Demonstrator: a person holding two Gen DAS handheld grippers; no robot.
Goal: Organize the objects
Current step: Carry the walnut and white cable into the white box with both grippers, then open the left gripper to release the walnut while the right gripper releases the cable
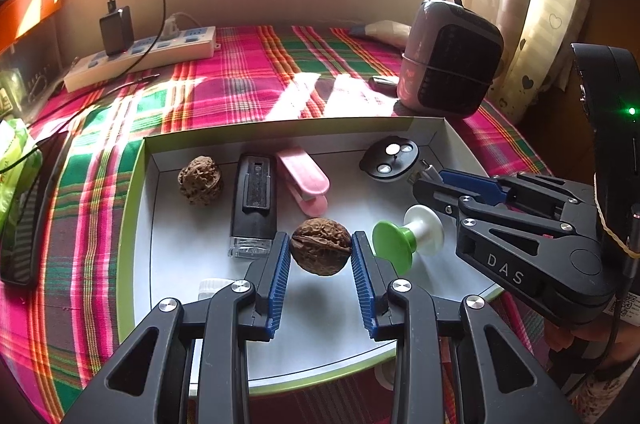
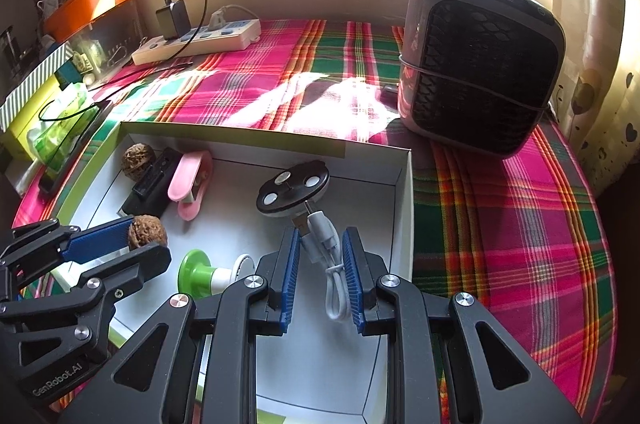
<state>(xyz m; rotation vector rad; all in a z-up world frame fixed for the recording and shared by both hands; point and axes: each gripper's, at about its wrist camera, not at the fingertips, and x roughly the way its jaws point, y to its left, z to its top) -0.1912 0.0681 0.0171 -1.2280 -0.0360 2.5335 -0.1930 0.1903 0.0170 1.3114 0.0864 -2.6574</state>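
My left gripper (image 1: 321,251) is shut on a brown walnut (image 1: 321,252) and holds it just above the floor of a white box (image 1: 152,160); the walnut casts a shadow below. The walnut also shows in the right wrist view (image 2: 147,232). My right gripper (image 2: 320,256) is shut on a coiled white USB cable (image 2: 326,244) over the box's right side. In the box lie a second walnut (image 1: 200,179), a black device (image 1: 254,196), a pink clip (image 1: 306,180), a round black disc (image 1: 390,158) and a green-and-white spool (image 1: 404,238).
The box sits on a pink-green plaid cloth (image 2: 520,224). A pink-and-black heater (image 2: 476,60) stands at the back right. A white power strip (image 2: 200,40) with a black charger lies at the back left. Green packets and boxes (image 2: 60,128) are at the left.
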